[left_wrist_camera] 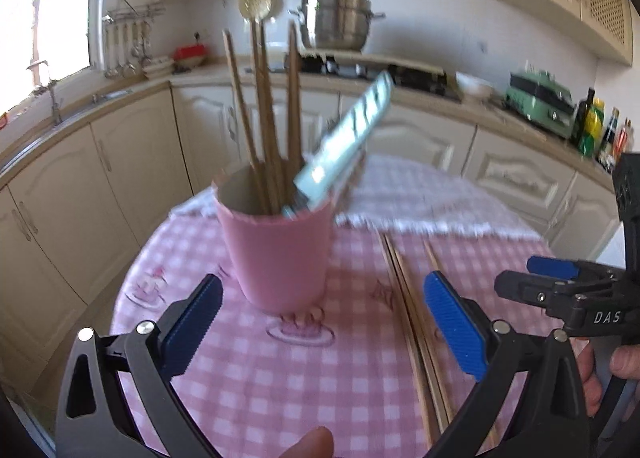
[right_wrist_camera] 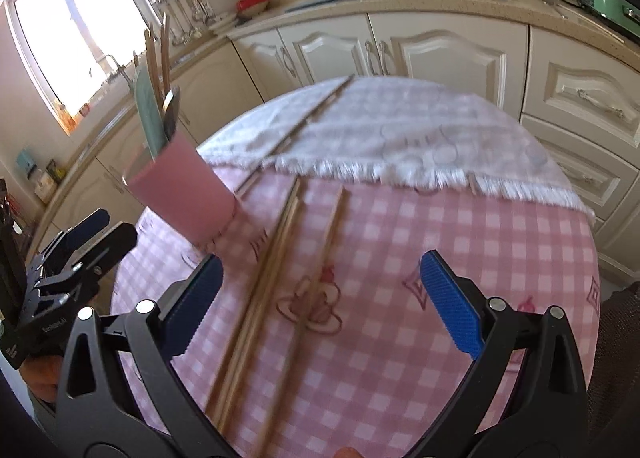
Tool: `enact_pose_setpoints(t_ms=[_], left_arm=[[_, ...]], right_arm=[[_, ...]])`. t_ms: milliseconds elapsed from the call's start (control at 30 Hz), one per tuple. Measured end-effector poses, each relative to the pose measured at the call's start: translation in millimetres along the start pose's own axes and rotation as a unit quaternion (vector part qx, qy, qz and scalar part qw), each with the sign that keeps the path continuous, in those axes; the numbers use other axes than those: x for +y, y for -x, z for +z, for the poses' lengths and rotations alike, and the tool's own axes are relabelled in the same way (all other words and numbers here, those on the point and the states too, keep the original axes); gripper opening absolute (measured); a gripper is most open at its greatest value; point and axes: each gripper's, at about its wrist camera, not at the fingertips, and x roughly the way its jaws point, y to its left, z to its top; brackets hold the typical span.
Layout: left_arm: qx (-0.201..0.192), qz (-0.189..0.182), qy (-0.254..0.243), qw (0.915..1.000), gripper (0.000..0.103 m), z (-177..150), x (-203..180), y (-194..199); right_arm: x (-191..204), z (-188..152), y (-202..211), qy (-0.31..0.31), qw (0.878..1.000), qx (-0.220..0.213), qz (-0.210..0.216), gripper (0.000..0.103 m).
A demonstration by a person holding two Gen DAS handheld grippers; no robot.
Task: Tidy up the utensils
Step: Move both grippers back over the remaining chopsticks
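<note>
Lying loose by the pink cup [left_wrist_camera: 276,254], wooden chopsticks [right_wrist_camera: 256,298] — both hand-held grippers wide open, empty.

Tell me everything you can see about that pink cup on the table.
The pink cup is a plain, handleless tumbler, matte like plastic, tapering slightly toward its base. It stands upright on the pink checked tablecloth, near the table's left edge. Inside, several wooden chopsticks stand on end, and a pale green tool leans out to the right. More chopsticks lie loose on the cloth beside it. No fingers touch it: the left gripper hovers open in front of it.
</note>
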Motion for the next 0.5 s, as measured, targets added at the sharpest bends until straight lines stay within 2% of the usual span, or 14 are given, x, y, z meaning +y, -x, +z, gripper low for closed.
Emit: enact_pose_setpoints(t_ms=[233, 500], left_arm=[[0.071, -0.011, -0.041, 0.9966, 0.099, -29, -22, -30], [0.122, -0.002, -0.071, 0.99, 0.099, -47, -35, -56]], right_arm=[[-7, -14, -3, 0.002, 1.0, 0.017, -0.008, 0.097], [-8, -21, -5, 0.015, 0.999, 0.029, -0.029, 0.097]])
